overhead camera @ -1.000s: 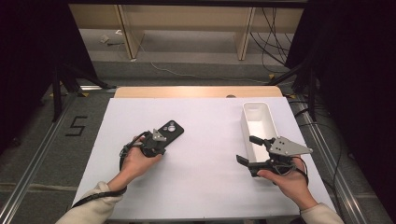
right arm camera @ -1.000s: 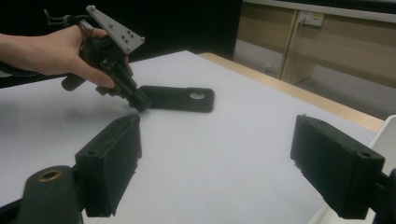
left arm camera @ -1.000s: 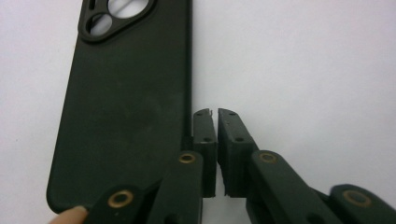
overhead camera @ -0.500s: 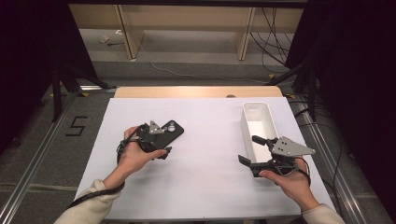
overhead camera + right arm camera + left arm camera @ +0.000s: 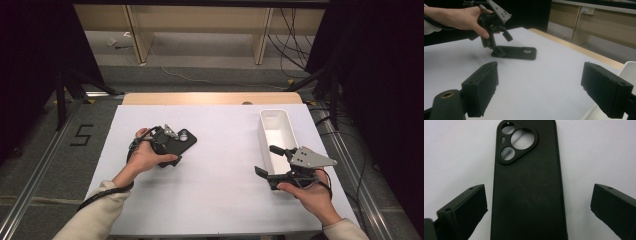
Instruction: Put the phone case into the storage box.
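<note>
One readable mark: a black numeral "5" (image 5: 81, 135) on the grey floor (image 5: 45, 150), just left of my white table (image 5: 220, 190), level with its far half. I make out no lettering or brand on the black phone case (image 5: 527, 192) or on the white bin (image 5: 278, 131).

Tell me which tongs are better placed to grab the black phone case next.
Left. The left tongs are open and straddle the phone case lying flat on the white table. The right tongs hover open beside the white bin, well away from the case.
</note>
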A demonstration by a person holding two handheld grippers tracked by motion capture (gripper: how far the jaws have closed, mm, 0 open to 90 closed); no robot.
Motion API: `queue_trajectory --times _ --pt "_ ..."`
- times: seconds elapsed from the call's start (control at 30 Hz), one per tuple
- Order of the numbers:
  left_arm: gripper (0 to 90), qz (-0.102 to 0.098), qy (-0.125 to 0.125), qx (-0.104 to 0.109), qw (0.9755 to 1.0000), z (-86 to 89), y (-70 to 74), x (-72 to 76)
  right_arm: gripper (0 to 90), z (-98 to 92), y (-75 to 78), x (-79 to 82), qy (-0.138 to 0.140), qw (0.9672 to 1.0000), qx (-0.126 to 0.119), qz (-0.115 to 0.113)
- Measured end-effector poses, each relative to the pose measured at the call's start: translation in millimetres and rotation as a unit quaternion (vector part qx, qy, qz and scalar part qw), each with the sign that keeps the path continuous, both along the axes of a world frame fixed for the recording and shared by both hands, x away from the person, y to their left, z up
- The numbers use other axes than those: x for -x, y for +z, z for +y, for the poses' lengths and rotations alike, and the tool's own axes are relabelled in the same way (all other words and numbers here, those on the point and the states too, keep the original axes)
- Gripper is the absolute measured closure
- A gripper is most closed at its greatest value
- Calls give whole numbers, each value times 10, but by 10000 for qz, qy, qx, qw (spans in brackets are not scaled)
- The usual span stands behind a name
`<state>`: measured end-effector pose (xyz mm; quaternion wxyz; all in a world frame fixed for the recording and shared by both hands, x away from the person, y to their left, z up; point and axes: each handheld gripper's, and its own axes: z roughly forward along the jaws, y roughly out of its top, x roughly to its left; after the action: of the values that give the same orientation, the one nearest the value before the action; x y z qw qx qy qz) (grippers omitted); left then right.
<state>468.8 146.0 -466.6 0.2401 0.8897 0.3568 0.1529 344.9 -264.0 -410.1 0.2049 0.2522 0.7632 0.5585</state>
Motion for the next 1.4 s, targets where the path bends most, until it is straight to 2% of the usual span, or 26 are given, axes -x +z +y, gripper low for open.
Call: queue_trajectory --times 0.17,0.43,0.63,0.9,1.07,1.4 --pt "12 140 -163 -225 9995 24 -27 -84 155 2 -2 1 13 10000 10 -2" --pt "30 301 -267 -363 9985 4 -56 -157 156 8 -1 2 16 10000 20 -20" --pt "38 328 -270 -466 9980 14 -90 -206 157 9 -2 2 24 10000 18 -14" --pt "25 397 -322 -437 9977 17 -104 -236 159 15 -7 0 45 10000 13 8" --pt "19 510 -353 -337 9975 39 -119 -272 159 16 -8 -1 50 10000 13 6" --pt "51 645 -450 -220 9967 62 -123 -301 159 20 -9 -2 74 10000 14 0"
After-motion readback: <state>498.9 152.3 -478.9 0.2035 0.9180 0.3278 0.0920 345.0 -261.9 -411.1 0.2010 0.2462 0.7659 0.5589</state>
